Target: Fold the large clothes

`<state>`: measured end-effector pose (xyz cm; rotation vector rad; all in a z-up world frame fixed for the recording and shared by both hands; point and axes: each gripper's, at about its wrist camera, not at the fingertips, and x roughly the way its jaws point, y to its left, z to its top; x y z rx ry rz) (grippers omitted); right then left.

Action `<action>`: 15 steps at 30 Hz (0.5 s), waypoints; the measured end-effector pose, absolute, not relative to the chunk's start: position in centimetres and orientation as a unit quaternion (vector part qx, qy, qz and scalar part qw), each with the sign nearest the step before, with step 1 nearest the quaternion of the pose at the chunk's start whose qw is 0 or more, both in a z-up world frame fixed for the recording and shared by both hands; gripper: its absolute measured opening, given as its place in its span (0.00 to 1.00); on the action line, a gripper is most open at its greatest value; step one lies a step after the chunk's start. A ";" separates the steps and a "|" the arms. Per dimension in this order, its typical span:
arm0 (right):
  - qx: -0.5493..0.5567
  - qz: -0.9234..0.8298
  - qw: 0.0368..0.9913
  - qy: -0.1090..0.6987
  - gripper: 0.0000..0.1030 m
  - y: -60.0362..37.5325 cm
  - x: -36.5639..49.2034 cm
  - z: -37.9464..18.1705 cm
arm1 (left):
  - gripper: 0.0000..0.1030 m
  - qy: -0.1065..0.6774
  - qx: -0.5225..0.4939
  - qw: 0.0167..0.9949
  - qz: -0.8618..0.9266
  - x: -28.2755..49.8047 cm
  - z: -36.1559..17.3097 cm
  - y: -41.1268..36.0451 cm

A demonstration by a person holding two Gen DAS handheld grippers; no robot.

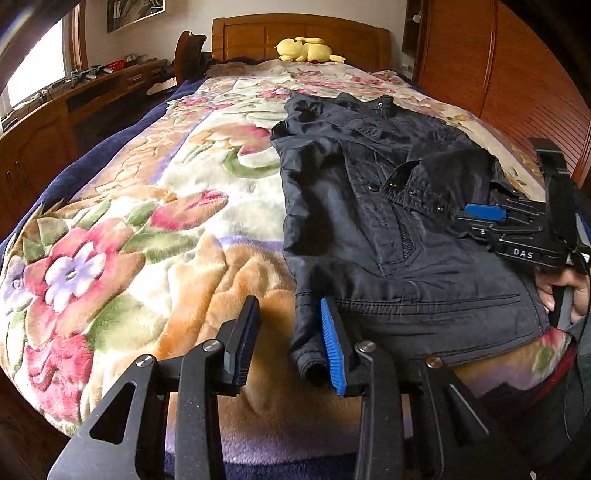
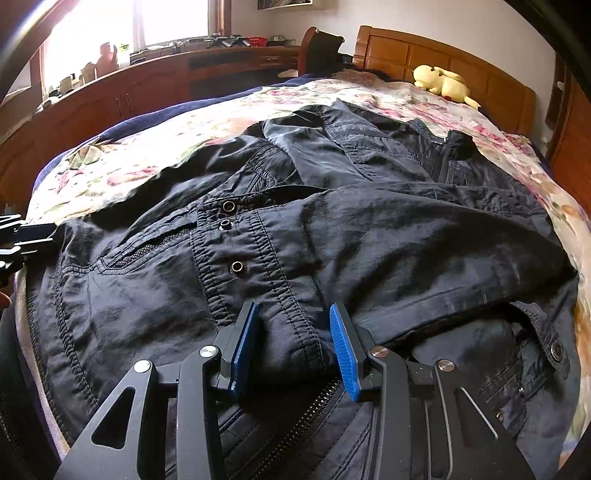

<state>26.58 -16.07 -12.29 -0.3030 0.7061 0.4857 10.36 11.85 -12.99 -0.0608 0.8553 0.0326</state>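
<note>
On the floral blanket [image 1: 147, 229], left gripper [image 1: 291, 339] part-open beside the jacket [image 1: 369, 221] cuff; right gripper [image 2: 293, 347] part-open astride its hem.

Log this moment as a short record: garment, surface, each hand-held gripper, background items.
garment: dark jacket, spread out, sleeves folded across the front
surface: floral blanket on a bed
left hand-held gripper: open, at the jacket's sleeve cuff, one pad on fabric, the other over blanket
right hand-held gripper: open, jaws astride a fabric fold near the zipper
background: yellow plush toy by the wooden headboard
</note>
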 end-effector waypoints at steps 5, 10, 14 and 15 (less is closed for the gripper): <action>-0.131 0.235 0.897 0.350 0.41 -17.4 25.9 -10.9 | 0.34 0.416 -0.027 0.909 0.021 10.9 -13.2 11.8; -0.134 0.207 0.909 0.336 0.60 -21.8 23.4 -8.7 | 0.34 0.411 -0.033 0.911 0.016 10.4 -13.1 12.0; -0.144 0.143 0.915 0.349 0.69 -27.1 21.9 -8.7 | 0.34 0.408 -0.039 0.912 0.007 9.8 -12.6 12.0; -0.145 0.130 0.914 0.354 0.69 -28.6 21.3 -8.9 | 0.34 0.406 -0.041 0.913 0.004 9.6 -12.4 11.9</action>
